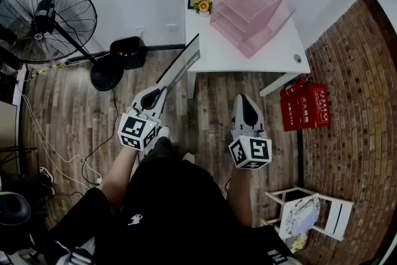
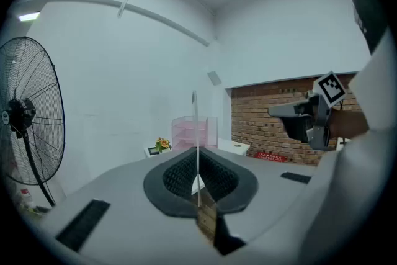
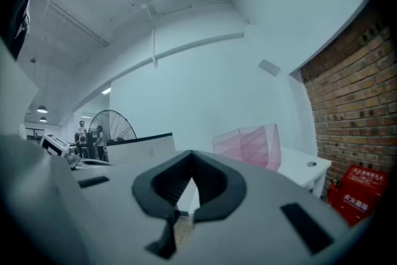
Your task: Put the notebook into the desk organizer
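Observation:
My left gripper (image 1: 160, 91) is shut on a thin grey notebook (image 1: 181, 64), which slants up toward the white table's (image 1: 217, 53) near left corner. In the left gripper view the notebook (image 2: 196, 121) stands edge-on between the shut jaws of that gripper (image 2: 197, 158). The pink clear desk organizer (image 1: 248, 9) sits on the table's far side, also visible ahead as the organizer (image 2: 195, 132) and the organizer (image 3: 248, 144). My right gripper (image 1: 244, 98) hovers level over the floor before the table, shut and holding nothing; its tips (image 3: 190, 155) meet. The notebook (image 3: 142, 149) shows to their left.
A small flower pot (image 1: 201, 5) stands at the table's far left corner. A floor fan (image 1: 46, 18) and a black bin (image 1: 127, 51) are at the left. A red box (image 1: 304, 105) leans by the brick wall at the right, and a white chair (image 1: 310, 214) sits near it. Cables cross the wooden floor.

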Demonstrator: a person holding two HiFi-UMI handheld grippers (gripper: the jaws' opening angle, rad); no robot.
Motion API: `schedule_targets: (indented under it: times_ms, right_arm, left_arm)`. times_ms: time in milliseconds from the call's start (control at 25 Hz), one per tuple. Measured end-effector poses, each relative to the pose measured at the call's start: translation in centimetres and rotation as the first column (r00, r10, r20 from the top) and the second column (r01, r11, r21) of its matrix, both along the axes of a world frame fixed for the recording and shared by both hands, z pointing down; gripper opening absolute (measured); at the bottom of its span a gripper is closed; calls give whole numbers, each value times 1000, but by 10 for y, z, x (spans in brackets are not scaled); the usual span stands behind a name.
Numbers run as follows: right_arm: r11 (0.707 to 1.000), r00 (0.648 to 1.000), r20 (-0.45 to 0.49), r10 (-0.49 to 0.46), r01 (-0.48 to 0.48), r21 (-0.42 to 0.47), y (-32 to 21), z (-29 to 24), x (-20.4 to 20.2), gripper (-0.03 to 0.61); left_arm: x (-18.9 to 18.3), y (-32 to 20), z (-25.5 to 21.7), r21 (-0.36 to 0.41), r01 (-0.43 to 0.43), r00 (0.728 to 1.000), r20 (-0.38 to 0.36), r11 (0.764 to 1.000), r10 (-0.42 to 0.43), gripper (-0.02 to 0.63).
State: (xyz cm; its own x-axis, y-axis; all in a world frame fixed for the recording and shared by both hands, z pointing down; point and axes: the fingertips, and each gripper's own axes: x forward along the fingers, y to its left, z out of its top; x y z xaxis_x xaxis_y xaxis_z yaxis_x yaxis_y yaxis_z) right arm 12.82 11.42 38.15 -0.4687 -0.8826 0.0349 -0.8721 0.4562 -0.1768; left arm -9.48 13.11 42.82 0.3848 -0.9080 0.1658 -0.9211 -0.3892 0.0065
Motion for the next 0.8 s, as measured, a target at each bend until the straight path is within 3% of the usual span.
schedule_targets:
  times_ms: [240, 520, 800]
  right_arm:
    - [999, 998, 47, -39, 39, -14, 16, 3, -2, 3]
    - [999, 998, 51, -41, 42, -21, 23, 5, 8, 3]
    - [999, 998, 54, -17, 19, -32, 21, 13, 21, 3]
  left_arm:
    - [4, 11, -1, 2, 0, 1000, -5, 1000, 0, 9]
    - [15, 12, 11, -52, -28, 997, -71, 998, 24, 9]
    - [27, 6, 14, -58, -47, 997, -61, 997, 43, 9]
